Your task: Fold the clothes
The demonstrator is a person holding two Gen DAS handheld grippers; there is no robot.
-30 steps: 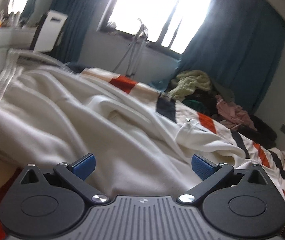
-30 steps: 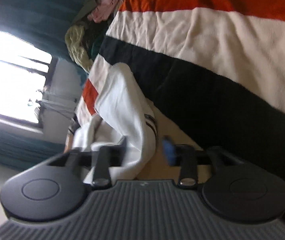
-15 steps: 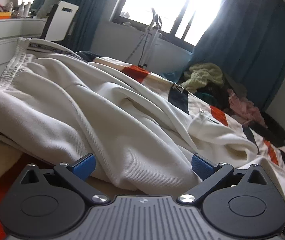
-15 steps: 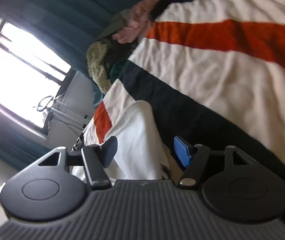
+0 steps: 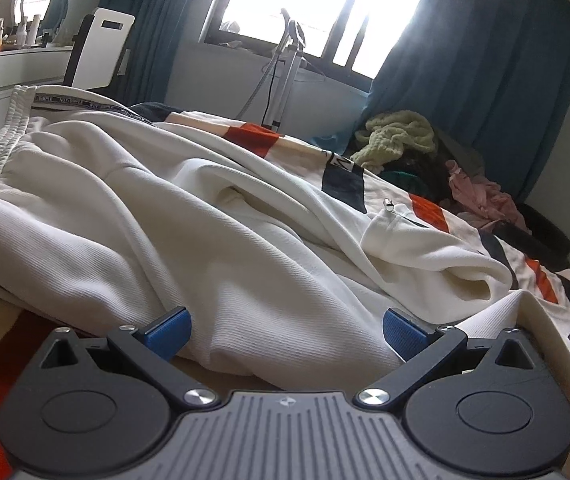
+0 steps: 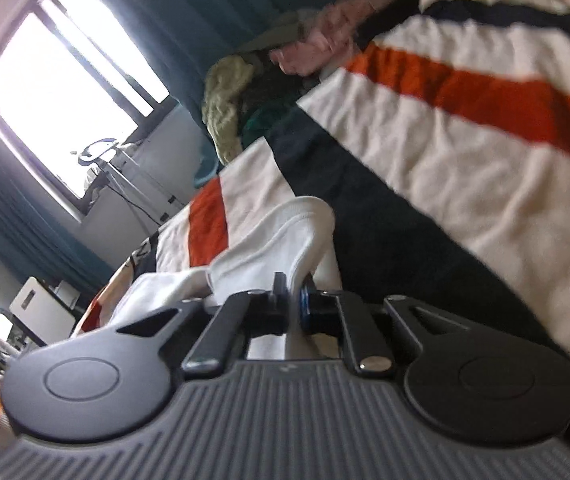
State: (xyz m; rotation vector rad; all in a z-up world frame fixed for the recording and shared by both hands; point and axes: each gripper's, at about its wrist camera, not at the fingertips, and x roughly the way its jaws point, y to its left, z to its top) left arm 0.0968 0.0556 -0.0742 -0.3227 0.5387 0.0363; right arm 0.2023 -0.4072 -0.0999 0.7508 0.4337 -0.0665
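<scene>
A striped bed (image 5: 425, 208) under a bright window. My right gripper (image 6: 293, 305) pinches the white garment (image 5: 205, 248) at its end; my left gripper (image 5: 287, 330), fingers spread, faces its bunched length.

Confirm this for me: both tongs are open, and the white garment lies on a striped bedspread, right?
Only the left tongs are open. The right wrist view shows the right tongs shut on the white garment, which does lie on the striped bedspread.

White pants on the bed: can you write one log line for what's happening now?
right gripper: shut on white pants | left gripper: open, at pants edge | striped bedcover underneath
</scene>
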